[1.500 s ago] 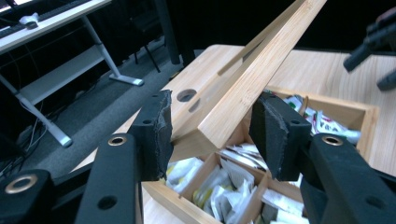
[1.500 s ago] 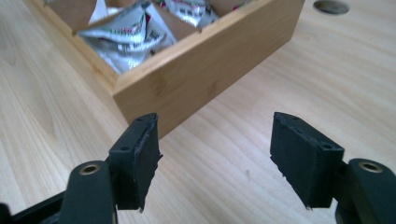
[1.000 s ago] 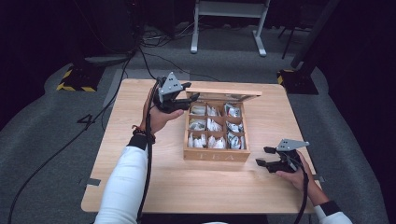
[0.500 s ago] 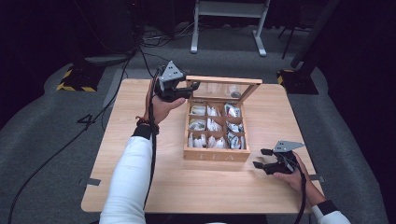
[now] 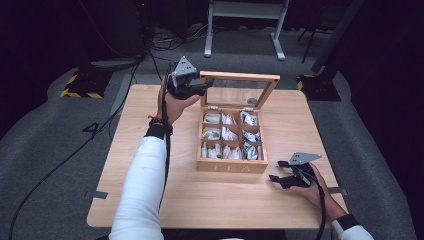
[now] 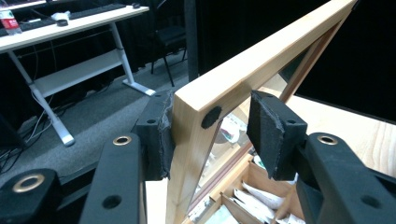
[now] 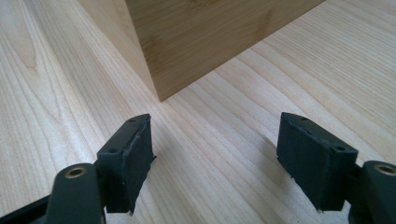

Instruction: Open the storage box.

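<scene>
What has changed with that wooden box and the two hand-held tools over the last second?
The left gripper has swung the glass-paned wooden lid of the wooden tea box up from nearly flat to about upright; its jaws straddle the lid's frame corner, one pad touching, the other apart. The box, its sachets and the open right gripper, resting on the light wooden table, stayed put.

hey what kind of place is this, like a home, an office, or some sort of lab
Most likely a lab or recording studio: dark curtained surroundings, cables trailing across grey carpet, hazard-striped tape on the floor, and a height-adjustable desk with a keyboard behind the wooden table.
</scene>
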Demonstrator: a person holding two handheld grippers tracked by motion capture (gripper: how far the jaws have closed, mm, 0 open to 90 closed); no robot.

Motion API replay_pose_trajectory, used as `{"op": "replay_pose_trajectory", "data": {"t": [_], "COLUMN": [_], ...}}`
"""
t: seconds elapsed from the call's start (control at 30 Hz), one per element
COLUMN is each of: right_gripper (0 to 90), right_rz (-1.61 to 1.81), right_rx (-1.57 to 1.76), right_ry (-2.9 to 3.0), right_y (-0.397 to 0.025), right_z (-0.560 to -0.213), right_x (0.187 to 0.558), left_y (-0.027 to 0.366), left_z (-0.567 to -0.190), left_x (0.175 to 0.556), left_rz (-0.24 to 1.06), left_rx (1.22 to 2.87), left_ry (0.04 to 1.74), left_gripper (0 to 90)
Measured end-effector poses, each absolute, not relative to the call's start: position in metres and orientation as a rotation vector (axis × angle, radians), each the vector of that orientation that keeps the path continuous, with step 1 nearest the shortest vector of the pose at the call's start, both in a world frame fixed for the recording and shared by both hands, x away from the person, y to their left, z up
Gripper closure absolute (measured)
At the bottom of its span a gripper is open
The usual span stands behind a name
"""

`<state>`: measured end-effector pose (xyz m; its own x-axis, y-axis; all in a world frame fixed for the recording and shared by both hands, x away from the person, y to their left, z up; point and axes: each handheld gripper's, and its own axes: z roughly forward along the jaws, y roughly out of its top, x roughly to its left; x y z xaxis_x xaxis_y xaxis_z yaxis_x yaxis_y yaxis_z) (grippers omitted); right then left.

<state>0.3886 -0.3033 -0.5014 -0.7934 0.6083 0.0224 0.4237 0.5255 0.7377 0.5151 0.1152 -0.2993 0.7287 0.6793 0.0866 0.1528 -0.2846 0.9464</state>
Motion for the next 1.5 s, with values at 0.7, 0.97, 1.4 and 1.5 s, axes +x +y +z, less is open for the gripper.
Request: {"op": "replay_pose_trajectory", "data": {"t": [0.7,0.97,1.4,1.5], "right_gripper": [21.3,21.3,21.9,22.1], "right_rz": [1.112,1.111,1.113,1.114], "right_rx": [0.847,0.848,0.859,0.867], "right_ry": [2.513,2.512,2.505,2.502], "right_y": [-0.300,-0.300,-0.300,-0.300], "right_z": [-0.504,-0.504,-0.504,-0.504], "right_x": [0.388,0.388,0.388,0.388], "left_y": [0.112,0.111,0.108,0.108], "left_z": [-0.299,-0.305,-0.310,-0.313], "left_x": [0.551,0.567,0.587,0.591], "left_rz": [0.601,0.588,0.585,0.572], "left_rx": [1.789,1.782,1.775,1.761], "left_ry": [0.708,0.754,0.803,0.813], "left_gripper": [53.6,58.2,56.7,56.6]}}
